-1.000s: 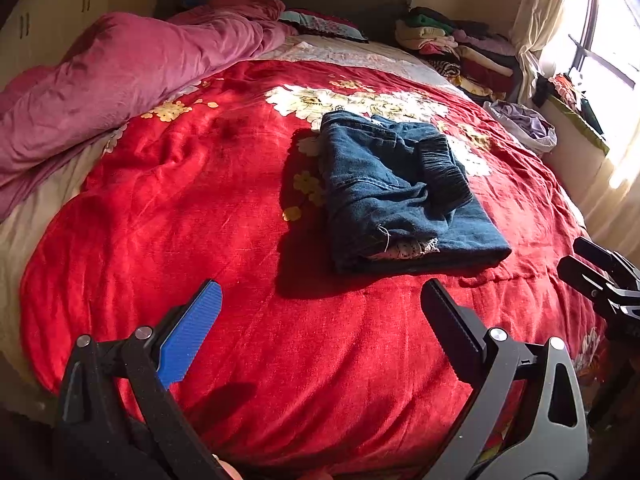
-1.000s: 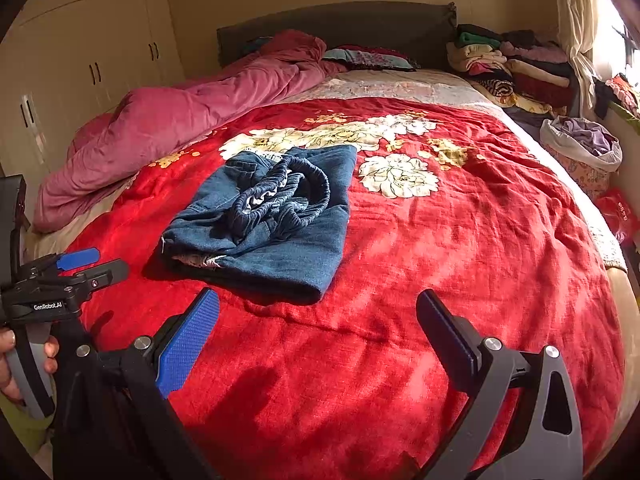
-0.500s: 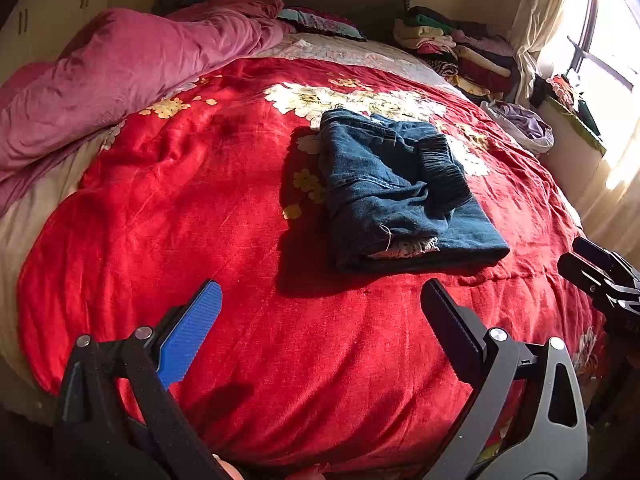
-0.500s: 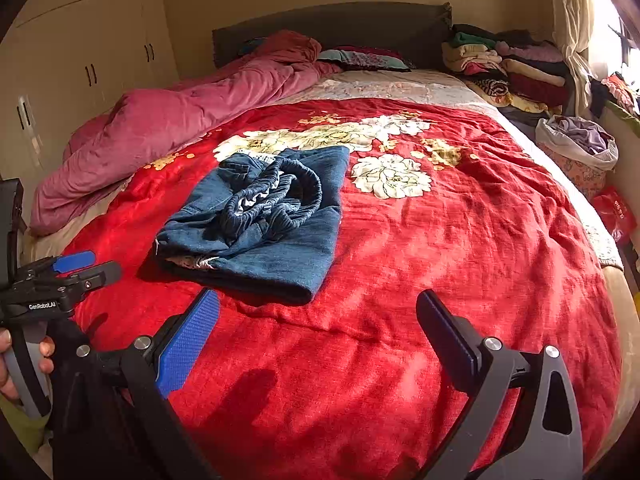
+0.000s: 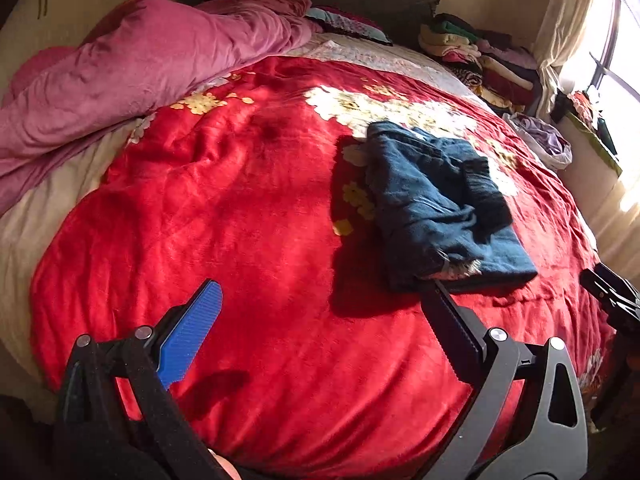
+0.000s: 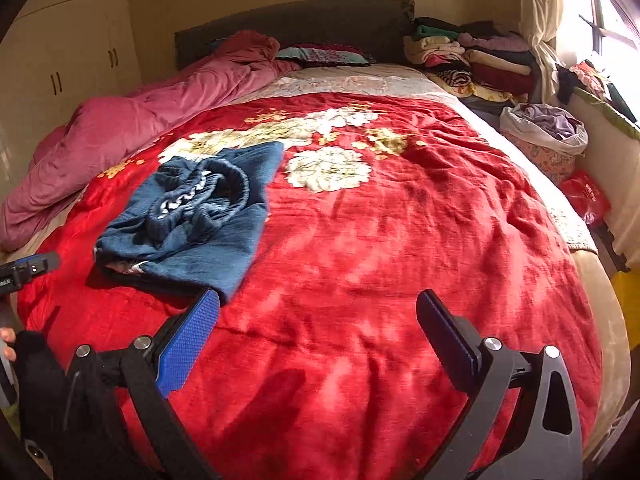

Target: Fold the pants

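Observation:
The blue denim pants (image 5: pixel 436 208) lie folded in a compact bundle on the red flowered blanket (image 5: pixel 248 208), waistband on top. They also show in the right wrist view (image 6: pixel 200 216) at the left. My left gripper (image 5: pixel 320 308) is open and empty, held above the blanket's near part, short of the pants. My right gripper (image 6: pixel 318 316) is open and empty, to the right of the pants. The right gripper's tips show at the right edge of the left wrist view (image 5: pixel 612 296). The left gripper's tip shows at the left edge of the right wrist view (image 6: pixel 28 268).
A pink duvet (image 5: pixel 132 68) lies bunched along the bed's left side. Stacked folded clothes (image 6: pixel 472 60) sit at the far right by the headboard. A laundry basket (image 6: pixel 544 136) and a red bag (image 6: pixel 586 200) stand beside the bed near the window. Wardrobes (image 6: pixel 68 48) line the left wall.
Both grippers have shifted a little, so the pants sit further right in the left view and further left in the right view. The pants lie unmoved and both grippers stay open.

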